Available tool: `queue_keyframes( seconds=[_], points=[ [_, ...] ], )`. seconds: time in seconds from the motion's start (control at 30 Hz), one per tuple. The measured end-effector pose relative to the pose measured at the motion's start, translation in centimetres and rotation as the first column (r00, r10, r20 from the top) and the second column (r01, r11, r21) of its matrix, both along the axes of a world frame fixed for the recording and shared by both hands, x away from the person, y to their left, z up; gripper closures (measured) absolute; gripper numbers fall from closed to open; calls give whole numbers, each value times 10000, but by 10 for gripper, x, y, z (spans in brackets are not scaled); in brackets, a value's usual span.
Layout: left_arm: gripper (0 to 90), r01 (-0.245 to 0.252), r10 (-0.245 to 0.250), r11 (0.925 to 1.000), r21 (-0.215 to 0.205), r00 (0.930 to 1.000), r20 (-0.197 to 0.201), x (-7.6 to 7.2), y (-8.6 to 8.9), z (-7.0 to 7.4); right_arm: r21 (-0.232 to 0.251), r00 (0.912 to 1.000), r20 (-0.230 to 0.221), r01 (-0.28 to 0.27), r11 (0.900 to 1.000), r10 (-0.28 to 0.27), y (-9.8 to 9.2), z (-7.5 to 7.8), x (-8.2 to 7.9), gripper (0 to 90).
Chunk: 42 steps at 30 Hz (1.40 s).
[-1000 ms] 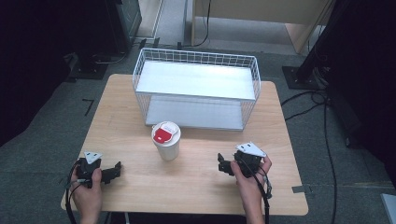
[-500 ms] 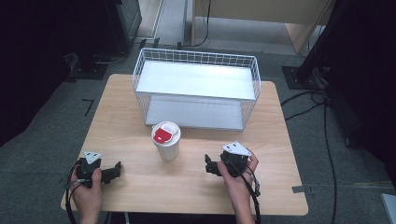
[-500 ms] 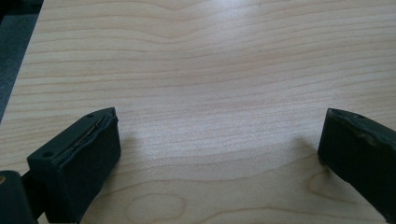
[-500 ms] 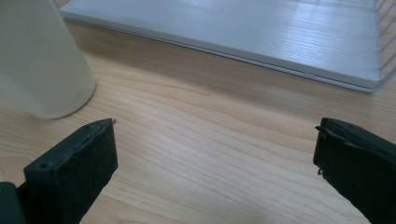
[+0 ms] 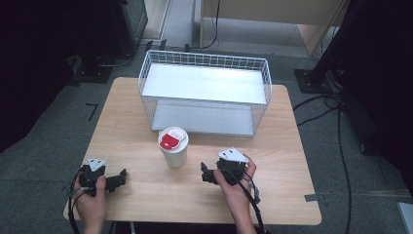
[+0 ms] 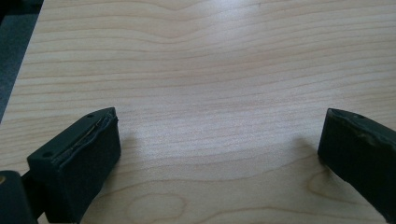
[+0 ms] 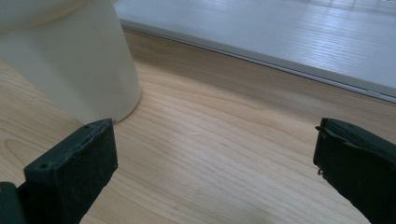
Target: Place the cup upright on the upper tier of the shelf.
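Near the tabletop's [image 5: 292,146] centre stands the cup [image 5: 173,146], upright, red-lidded, just before the wire basket [image 5: 204,92]. Right gripper [image 5: 207,174] beside it, jaws spread, seemingly not touching; left gripper [image 5: 122,176] well apart, jaws spread, empty.

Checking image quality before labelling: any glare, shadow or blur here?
High view: glare whitens the wire basket's shelves and the surroundings are dark. Left gripper view: sharp table grain, soft jaw shadows. Right gripper view: the cup looms close, overexposed, slightly soft.
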<state>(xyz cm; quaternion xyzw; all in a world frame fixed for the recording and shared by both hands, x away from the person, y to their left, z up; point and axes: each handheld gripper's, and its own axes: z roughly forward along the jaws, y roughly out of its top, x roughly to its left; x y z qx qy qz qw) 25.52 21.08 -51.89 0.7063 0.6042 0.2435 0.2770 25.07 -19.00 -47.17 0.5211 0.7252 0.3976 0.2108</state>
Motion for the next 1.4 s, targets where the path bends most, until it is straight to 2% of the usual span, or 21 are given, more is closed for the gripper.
queue_keyframes(
  seconds=[0.37, 0.9, 1.4],
  points=[
    [0, 11, -11, 10000, 16, 10000, -16, 0, 0, 0, 102, 9980, 38, -628, 9980, 627, 30, 0, 2, 0],
    [0, 9, -9, 10000, 15, 10000, -17, 0, 0, 0, 465, 9886, 242, -1499, 9876, 1489, 78, 1, 8, 0],
    [0, 7, -7, 10000, 12, 10000, -12, 0, 0, 0, 998, 9903, 522, -1334, 9860, 1287, 98, -7, 21, 0]
  ],
)
